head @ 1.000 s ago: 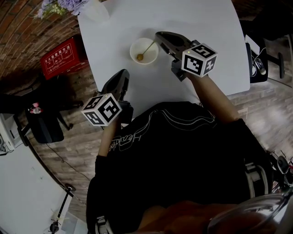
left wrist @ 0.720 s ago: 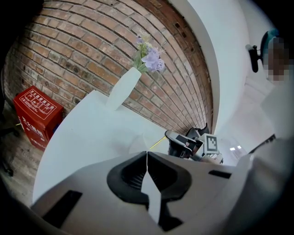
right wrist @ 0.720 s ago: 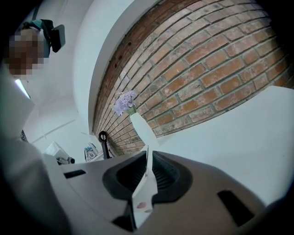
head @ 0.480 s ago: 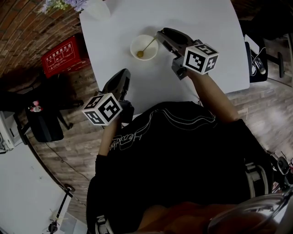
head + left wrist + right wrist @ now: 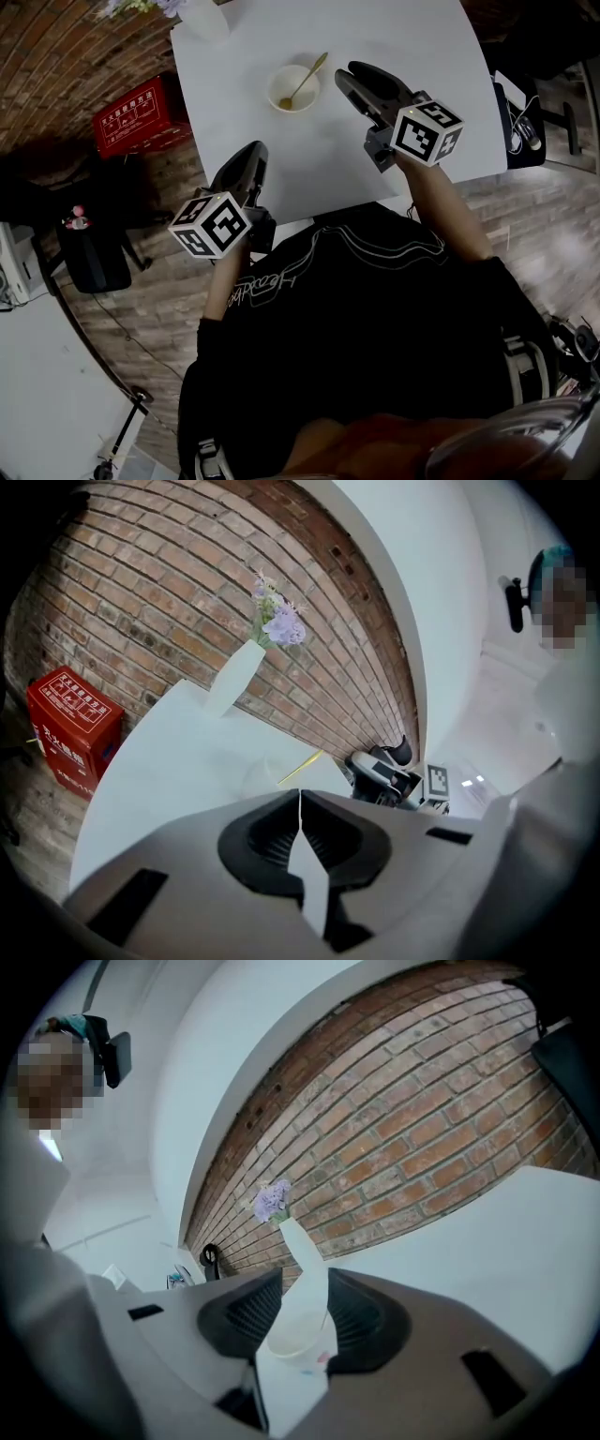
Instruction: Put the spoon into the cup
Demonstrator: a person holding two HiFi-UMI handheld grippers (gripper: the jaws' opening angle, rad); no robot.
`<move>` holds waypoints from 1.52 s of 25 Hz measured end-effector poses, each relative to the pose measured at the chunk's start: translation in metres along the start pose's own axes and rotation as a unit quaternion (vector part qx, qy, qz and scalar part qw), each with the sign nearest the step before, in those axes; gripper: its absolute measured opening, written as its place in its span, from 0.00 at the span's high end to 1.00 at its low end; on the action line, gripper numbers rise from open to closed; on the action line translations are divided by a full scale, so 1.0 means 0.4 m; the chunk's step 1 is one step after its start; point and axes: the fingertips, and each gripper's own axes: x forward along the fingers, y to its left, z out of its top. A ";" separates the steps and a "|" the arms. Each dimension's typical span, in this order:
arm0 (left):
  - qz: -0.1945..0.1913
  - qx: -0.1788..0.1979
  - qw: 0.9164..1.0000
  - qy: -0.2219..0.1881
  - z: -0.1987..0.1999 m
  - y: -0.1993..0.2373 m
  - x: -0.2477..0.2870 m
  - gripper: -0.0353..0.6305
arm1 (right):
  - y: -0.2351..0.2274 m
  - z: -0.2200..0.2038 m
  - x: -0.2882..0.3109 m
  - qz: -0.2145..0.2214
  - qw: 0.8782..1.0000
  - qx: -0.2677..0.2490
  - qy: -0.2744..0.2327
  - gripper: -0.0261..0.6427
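White tabletop (image 5: 394,37) by brick wall (image 5: 56,56). Spoon (image 5: 309,77) is seen resting in cup (image 5: 292,89), handle toward 1 o'clock. Right hand-held gripper (image 5: 356,77), at 3 o'clock of cup, is spread, jaws just opened, nothing pinched. Left hand-held gripper (image 5: 249,157) is pressed together, empty. Any withdrawal is best kept clear of the handle.

Looked down on a white table (image 5: 281,178) set close to a red brick wall (image 5: 141,602). Found brown wood-plank floor (image 5: 141,281) around it. Noted a red box (image 5: 139,117) with white print on the floor beside the table's left edge, a black chair (image 5: 89,258) farther left, and a white vase (image 5: 232,675) of purple flowers (image 5: 281,622) at the table's far corner. Saw a plain white surface (image 5: 234,1044) above the brick.
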 end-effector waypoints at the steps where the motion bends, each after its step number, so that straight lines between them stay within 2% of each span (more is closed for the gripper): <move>1: -0.004 0.002 1.000 -0.003 -0.002 -0.012 -0.009 0.94 | 0.014 0.001 -0.015 0.000 1.000 -0.004 0.000 0.80; 5: -0.015 0.014 1.000 -0.023 0.014 -0.053 -0.060 0.94 | 0.089 -0.001 -0.066 0.012 1.000 -0.023 0.002 0.86; 9: -0.023 0.034 0.998 -0.056 0.048 -0.097 -0.122 0.94 | 0.202 -0.001 -0.109 0.057 0.997 -0.053 -0.012 0.94; 15: -0.039 0.070 0.993 -0.088 0.063 -0.171 -0.209 0.94 | 0.380 -0.008 -0.161 0.140 0.984 -0.105 -0.021 0.96; 17: -0.039 0.092 0.990 -0.095 0.066 -0.193 -0.230 0.94 | 0.422 -0.008 -0.178 0.160 0.979 -0.126 -0.022 0.96; 20: -0.038 0.124 0.986 -0.101 0.063 -0.221 -0.257 0.94 | 0.465 -0.017 -0.199 0.180 0.975 -0.132 -0.014 0.96; 25: -0.051 0.139 0.983 -0.109 0.060 -0.261 -0.291 0.94 | 0.504 -0.041 -0.220 0.196 0.974 -0.118 0.000 0.97; 38: -0.061 0.160 0.980 -0.101 0.031 -0.273 -0.295 0.94 | 0.481 -0.070 -0.230 0.167 0.980 -0.106 -0.006 0.97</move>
